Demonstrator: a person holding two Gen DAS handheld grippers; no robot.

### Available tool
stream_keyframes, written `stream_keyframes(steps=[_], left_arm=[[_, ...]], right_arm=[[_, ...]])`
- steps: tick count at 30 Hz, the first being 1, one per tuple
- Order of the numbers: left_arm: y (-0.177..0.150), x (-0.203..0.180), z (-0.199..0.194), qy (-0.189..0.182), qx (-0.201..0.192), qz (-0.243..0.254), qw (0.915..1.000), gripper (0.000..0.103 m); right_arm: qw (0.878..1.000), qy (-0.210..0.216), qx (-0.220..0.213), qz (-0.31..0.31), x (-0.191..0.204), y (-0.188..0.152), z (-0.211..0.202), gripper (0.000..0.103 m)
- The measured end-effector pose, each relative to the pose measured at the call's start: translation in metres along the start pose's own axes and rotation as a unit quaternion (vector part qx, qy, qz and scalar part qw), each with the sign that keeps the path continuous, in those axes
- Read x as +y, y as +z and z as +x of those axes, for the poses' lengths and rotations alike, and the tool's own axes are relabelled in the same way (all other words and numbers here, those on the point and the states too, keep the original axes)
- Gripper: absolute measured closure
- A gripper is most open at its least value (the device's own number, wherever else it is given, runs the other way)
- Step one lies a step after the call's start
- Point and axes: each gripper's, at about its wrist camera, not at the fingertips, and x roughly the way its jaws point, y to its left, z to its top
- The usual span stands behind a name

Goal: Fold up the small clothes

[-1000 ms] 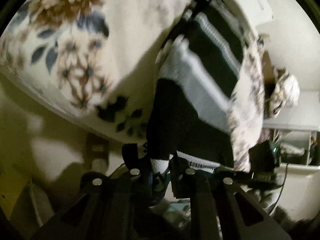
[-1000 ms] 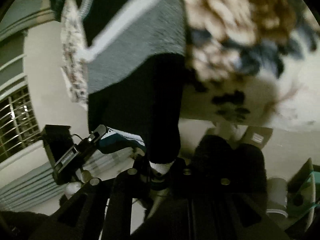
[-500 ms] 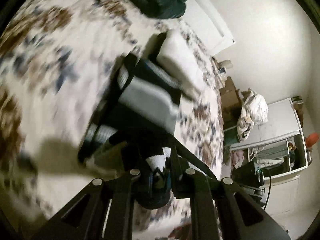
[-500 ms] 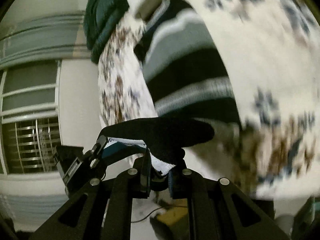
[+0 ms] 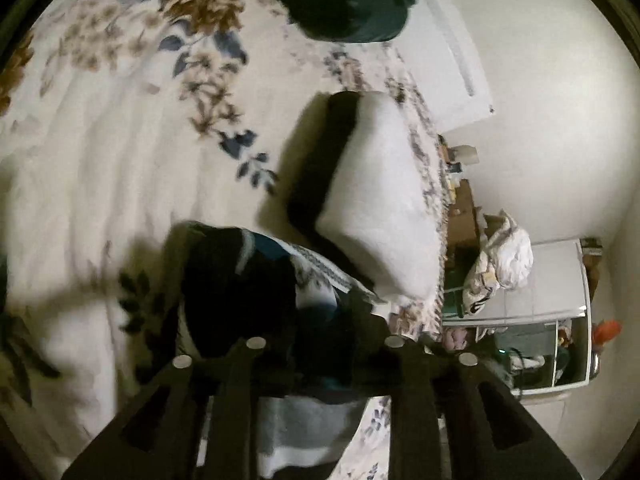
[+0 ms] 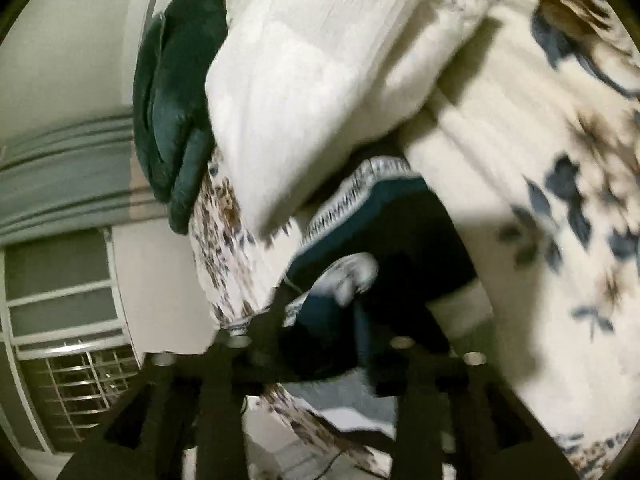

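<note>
The dark striped garment is seen bunched on the floral bedspread, near the white pillow. Jaws of the left gripper and right gripper are opening; fabric lies between them, no grip discernible.

We can read no text, label, brand, number or sign in either view. The white trim band with small dark marks on the dark garment, just below the white folded cloth, carries only a woven pattern, too blurred for us to make out as letters.
</note>
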Motion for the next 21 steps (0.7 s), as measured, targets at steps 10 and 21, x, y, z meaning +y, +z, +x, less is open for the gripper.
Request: stream_keyframes(steps=[10,21], left_arm=[[-0.009,0.04,-0.014,0.058,-0.025,0.009,0.998,0.052],[-0.011,-0.001,0.048,0.167,0.039,0.15,0.9738,0.052]], right_arm=[[0.976,-0.155,0.006,-0.152,0.013,-0.013,0.012,0.043],[0.944,-0.238,0.03,-0.228,0.041,-0.002,0.07,0.043]])
